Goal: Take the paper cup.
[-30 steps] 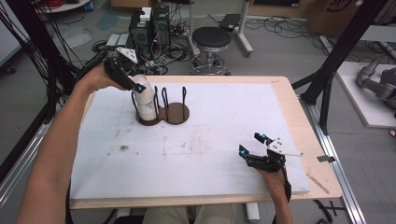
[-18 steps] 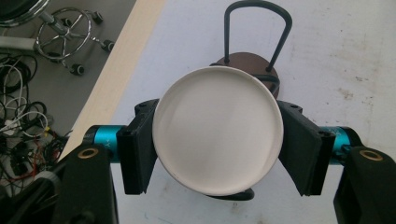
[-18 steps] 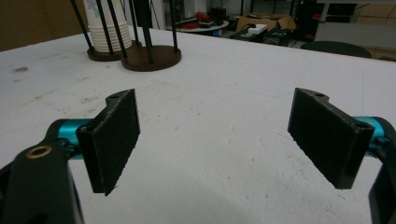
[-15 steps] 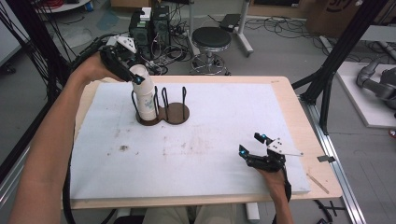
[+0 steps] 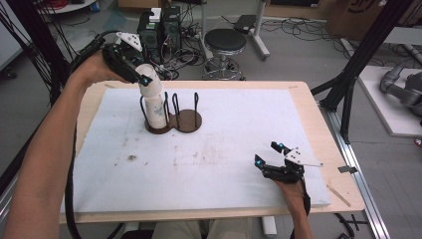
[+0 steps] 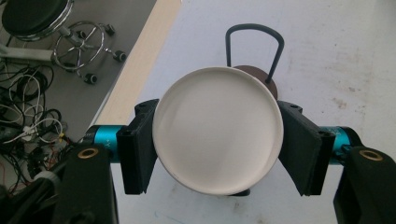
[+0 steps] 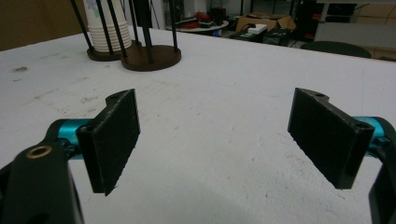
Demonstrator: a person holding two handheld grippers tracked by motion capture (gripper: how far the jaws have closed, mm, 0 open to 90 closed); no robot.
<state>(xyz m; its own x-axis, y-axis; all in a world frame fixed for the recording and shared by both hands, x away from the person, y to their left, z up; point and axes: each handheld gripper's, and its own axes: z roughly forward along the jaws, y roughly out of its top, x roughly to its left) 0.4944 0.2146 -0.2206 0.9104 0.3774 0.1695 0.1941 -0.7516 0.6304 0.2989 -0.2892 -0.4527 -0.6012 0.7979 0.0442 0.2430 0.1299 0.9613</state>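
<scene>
Left gripper (image 6: 212, 149) clamps paper cup (image 6: 217, 128) between its jaws.

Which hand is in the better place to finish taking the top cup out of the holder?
Left. The left gripper is already shut on the cup, above the stack in the holder. The right gripper is open, far away near the table edge.

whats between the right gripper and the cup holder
Nothing: in the high view, bare white mat separates the right gripper from the cup holder; the right gripper view shows the same bare stretch.
</scene>
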